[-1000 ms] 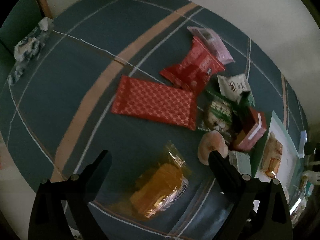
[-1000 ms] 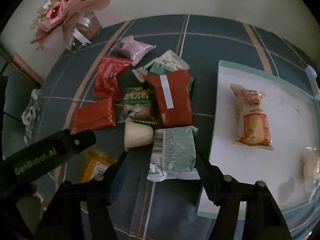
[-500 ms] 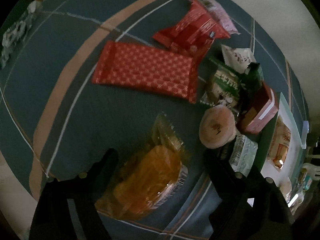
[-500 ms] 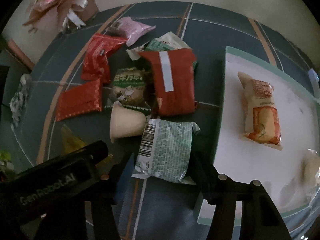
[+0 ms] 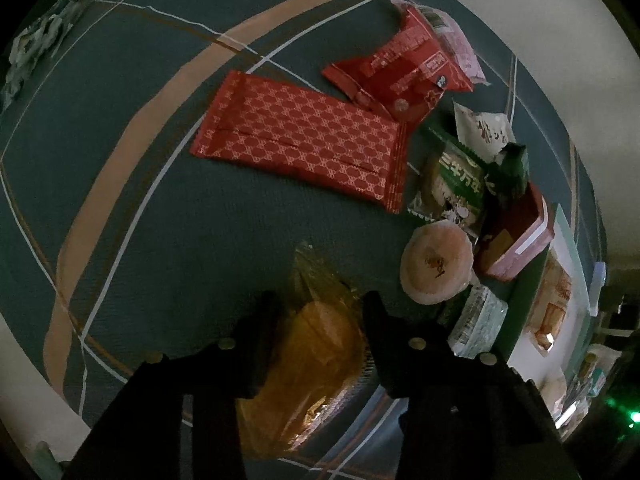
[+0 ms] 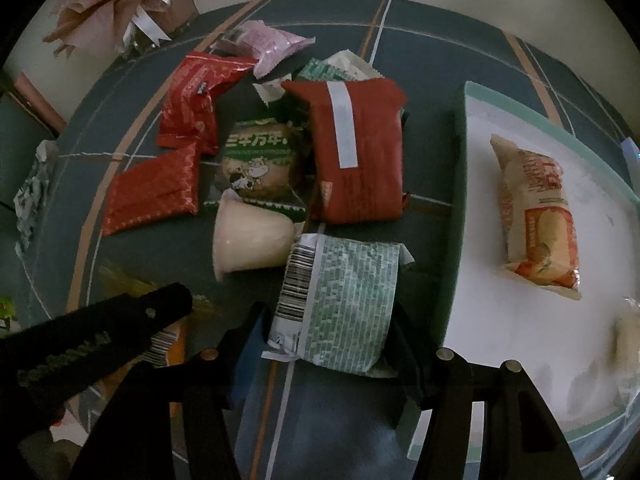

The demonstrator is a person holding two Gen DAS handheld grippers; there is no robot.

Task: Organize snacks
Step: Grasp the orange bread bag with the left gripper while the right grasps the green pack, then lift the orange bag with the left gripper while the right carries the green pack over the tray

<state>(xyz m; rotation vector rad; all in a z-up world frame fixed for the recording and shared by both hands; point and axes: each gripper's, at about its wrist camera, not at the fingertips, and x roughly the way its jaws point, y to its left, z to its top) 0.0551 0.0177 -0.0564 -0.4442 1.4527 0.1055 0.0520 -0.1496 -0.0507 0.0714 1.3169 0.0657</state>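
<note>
My left gripper (image 5: 318,304) points down over an orange snack packet (image 5: 320,344) on the blue striped tablecloth. Its jaws are closing and the pads press the packet's sides. In the right wrist view, my right gripper (image 6: 328,316) is shut on a green-and-white packet (image 6: 344,288), one finger on each long edge. The left gripper (image 6: 120,320) shows there as a black bar at lower left. To the right lies a white tray (image 6: 480,300) with a green rim, holding a beige-and-orange snack bag (image 6: 540,216).
Loose snacks lie close beyond both grippers: a red patterned packet (image 5: 304,140), a red bag (image 5: 400,76), a green cookie packet (image 6: 260,160), a pale pudding cup (image 6: 252,240), a dark red pack (image 6: 360,148) and a pink bag (image 6: 272,44). A bouquet (image 6: 120,8) stands far left.
Both grippers have sunk toward the table. The left jaws have drawn in from wide open onto the orange packet. The right jaws have narrowed onto the green-and-white packet.
</note>
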